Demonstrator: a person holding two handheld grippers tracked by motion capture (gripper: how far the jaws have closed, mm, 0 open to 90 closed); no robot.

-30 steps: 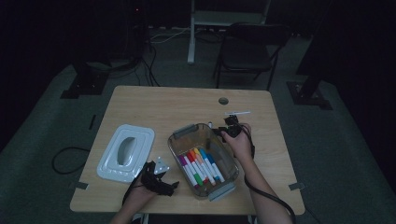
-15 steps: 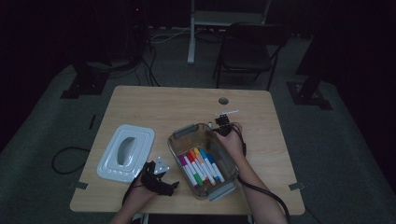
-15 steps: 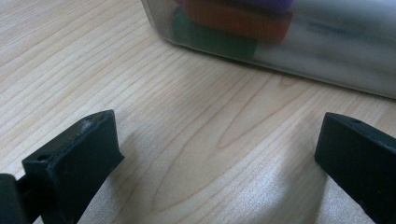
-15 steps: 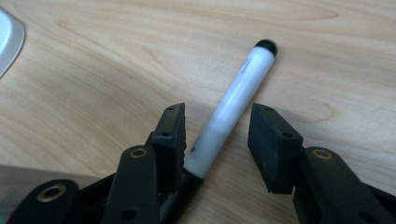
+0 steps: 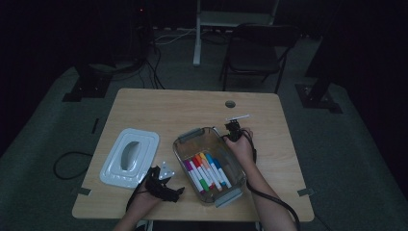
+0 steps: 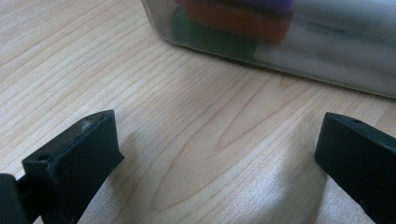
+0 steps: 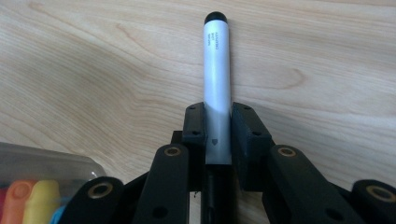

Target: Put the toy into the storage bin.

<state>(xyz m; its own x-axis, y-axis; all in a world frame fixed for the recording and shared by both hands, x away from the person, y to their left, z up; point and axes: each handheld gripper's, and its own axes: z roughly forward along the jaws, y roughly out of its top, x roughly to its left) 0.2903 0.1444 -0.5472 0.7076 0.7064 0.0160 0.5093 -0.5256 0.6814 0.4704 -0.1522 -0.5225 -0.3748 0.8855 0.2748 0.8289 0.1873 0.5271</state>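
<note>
A white marker (image 7: 217, 84) with a black end sticks out level from my right gripper (image 7: 217, 122). Its jaws have just been closing and now press on the marker's barrel. In the high view that marker (image 5: 239, 117) and the right gripper (image 5: 233, 128) hover just past the far right corner of a clear plastic box (image 5: 192, 134). Several coloured markers (image 5: 207, 171) lie side by side in the box. My left gripper (image 5: 164, 186) rests low on the table left of the box. It is open (image 6: 217, 135) with bare wood between its jaws and the box wall (image 6: 280, 51) just ahead.
The box's white lid (image 5: 130, 156) lies on the table to the left of the box. A cable hole (image 5: 230, 103) sits near the table's far edge. A corner of the box (image 7: 42, 163) shows beside the right gripper. A dark chair (image 5: 260, 53) stands behind the table.
The right hand has shifted slightly left by the box's far corner, with the marker at its jaws. The left hand has kept still.
</note>
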